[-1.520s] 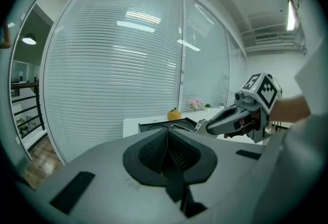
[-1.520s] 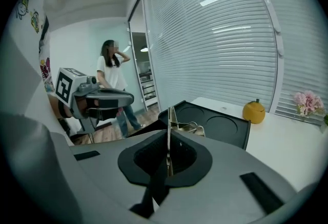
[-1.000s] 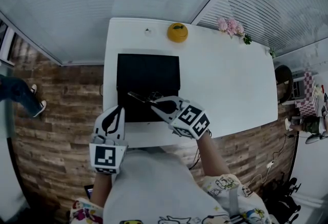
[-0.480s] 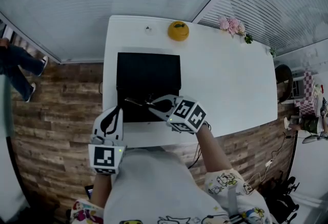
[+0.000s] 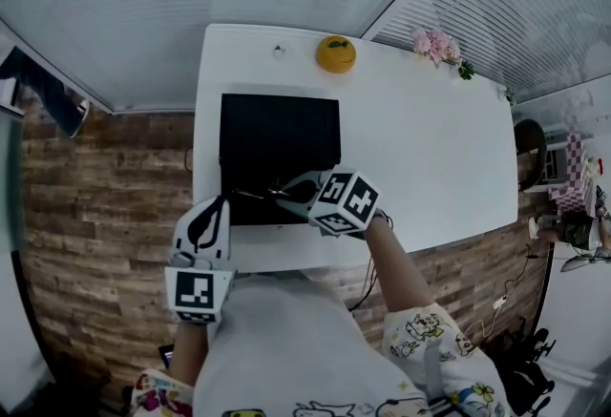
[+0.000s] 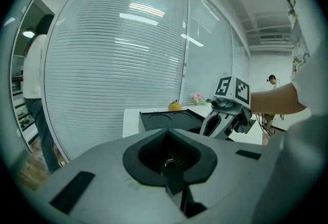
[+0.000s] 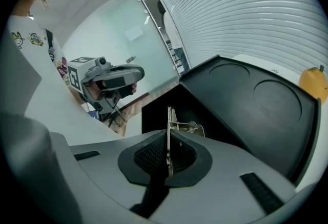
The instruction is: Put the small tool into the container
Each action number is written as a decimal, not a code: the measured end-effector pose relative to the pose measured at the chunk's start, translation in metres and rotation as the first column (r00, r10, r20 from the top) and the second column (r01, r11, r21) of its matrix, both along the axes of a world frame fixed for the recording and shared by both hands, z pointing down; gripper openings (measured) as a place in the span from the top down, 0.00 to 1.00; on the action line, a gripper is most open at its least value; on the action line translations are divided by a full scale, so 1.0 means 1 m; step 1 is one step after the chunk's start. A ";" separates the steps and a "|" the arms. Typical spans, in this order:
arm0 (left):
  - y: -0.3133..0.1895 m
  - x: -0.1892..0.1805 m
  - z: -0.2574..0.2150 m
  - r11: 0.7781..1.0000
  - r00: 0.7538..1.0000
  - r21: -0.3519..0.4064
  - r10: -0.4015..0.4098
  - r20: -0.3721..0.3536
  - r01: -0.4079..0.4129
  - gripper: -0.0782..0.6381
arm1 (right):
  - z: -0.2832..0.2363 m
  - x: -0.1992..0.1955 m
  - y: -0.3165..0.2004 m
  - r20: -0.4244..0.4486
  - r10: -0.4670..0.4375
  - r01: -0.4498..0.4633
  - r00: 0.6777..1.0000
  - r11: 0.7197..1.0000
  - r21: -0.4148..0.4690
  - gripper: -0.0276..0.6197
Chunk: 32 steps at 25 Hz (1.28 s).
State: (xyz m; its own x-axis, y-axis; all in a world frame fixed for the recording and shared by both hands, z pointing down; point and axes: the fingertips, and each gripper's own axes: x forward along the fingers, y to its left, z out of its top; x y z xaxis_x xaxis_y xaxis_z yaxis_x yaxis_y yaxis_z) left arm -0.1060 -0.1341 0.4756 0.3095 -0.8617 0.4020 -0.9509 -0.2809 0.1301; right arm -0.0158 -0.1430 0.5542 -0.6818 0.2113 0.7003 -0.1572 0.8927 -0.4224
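Note:
A black container (image 5: 279,129) lies on the white table (image 5: 430,148); in the right gripper view its flat top (image 7: 256,95) shows two round recesses. My right gripper (image 5: 286,190) is shut on a small thin metal tool (image 5: 254,193), holding it over the container's near edge. Up close, the tool (image 7: 169,125) stands edge-on between the pads, with a bent wire part beyond them. My left gripper (image 5: 221,205) hovers at the table's front edge, left of the right one, jaws together and holding nothing. From the left gripper view, the right gripper (image 6: 225,118) is beside the container (image 6: 166,118).
An orange (image 5: 336,53) and pink flowers (image 5: 434,47) sit at the table's far edge. Slatted glass walls surround the table. A person's legs (image 5: 43,86) show on the wood floor at far left. A chair (image 5: 528,153) stands right of the table.
My right gripper has moved a little forward and left with the tool, further over the container's near edge. The left gripper has stayed put. The person at left has walked on.

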 end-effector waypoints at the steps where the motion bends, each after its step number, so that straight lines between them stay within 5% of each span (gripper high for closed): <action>1: 0.000 0.000 0.000 1.000 1.000 0.000 0.001 0.002 -0.001 0.88 | 0.001 0.000 0.000 -0.008 -0.008 0.008 1.000 1.000 -0.006 0.95; 14: -0.001 -0.004 0.003 1.000 1.000 -0.010 -0.003 0.004 0.003 0.88 | 0.017 -0.004 -0.002 -0.061 -0.044 0.038 0.997 0.996 -0.085 0.95; 32: -0.003 -0.004 0.003 1.000 1.000 -0.008 0.008 -0.026 -0.008 0.88 | 0.029 -0.007 -0.013 -0.114 0.027 -0.024 0.993 0.999 0.024 0.87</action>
